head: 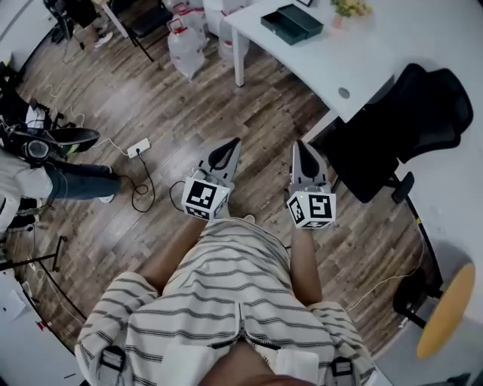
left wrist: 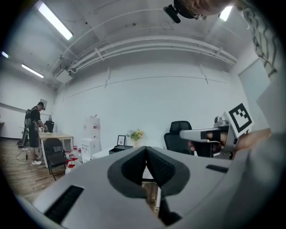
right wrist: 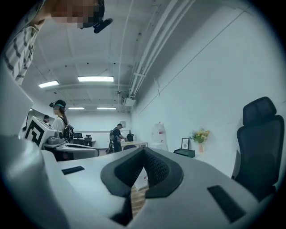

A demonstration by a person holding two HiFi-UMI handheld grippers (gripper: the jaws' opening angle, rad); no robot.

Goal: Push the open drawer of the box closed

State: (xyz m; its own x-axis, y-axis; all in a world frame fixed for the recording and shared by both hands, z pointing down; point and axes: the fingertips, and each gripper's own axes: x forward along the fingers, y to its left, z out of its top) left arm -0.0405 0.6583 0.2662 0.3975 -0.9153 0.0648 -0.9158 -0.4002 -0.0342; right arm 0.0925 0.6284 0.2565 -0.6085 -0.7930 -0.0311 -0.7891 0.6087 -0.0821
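Striped shirt (head: pixel 226 301) fills the foreground. Dark box (head: pixel 292 22) lies on the white table (head: pixel 392 45) near a flower vase (head: pixel 349 9), well apart from both grippers. Left gripper (head: pixel 229 145) and right gripper (head: pixel 303 147): jaws pressed together, empty, above the wooden floor (head: pixel 151 98).

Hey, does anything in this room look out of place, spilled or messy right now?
Nothing looks spilled or broken. The one untidy spot is the white power strip lying loose on the wooden floor, with its cables trailing in loops across the boards. That could be a trip hazard.
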